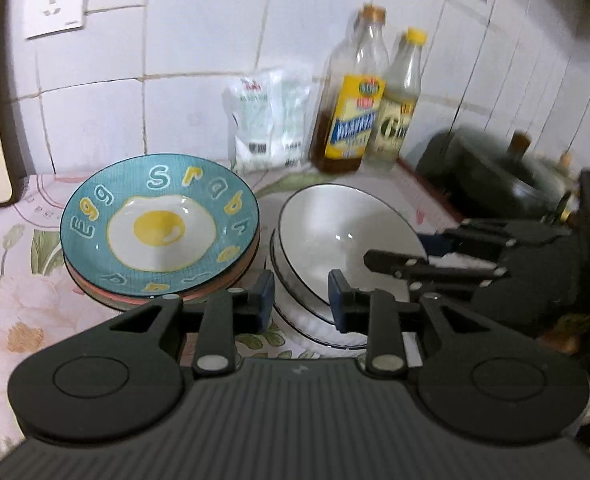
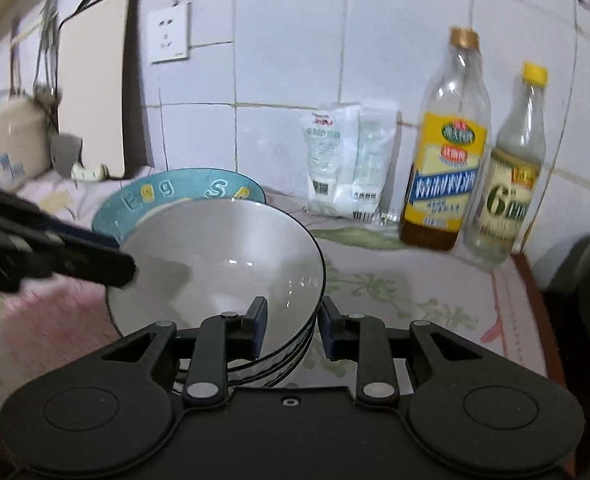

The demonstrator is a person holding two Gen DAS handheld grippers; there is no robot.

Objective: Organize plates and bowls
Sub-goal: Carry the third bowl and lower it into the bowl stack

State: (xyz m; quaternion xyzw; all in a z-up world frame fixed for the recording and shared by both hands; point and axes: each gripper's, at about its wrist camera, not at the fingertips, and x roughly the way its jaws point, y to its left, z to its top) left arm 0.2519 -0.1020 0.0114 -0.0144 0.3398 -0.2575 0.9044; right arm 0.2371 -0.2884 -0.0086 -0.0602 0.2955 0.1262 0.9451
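The right gripper (image 2: pixel 291 330) is held with jaws parted around the rim of the white bowls (image 2: pixel 219 264), gripping nothing. The left gripper (image 1: pixel 301 302) is also seen open, the bowls ahead of it, the egg plate (image 1: pixel 159 226) beyond its left jaw. A careless closing may tip the stack.

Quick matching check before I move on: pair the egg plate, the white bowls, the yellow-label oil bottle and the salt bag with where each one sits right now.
Things:
1. egg plate
2. white bowls
3. oil bottle
4. salt bag

Places:
A. leaning against the tiled wall
B. top of the plate stack
C. between the salt bag and the yellow-capped bottle
D. stacked, rim between the open right claw fingers

Pairs: 1-B, 2-D, 3-C, 4-A
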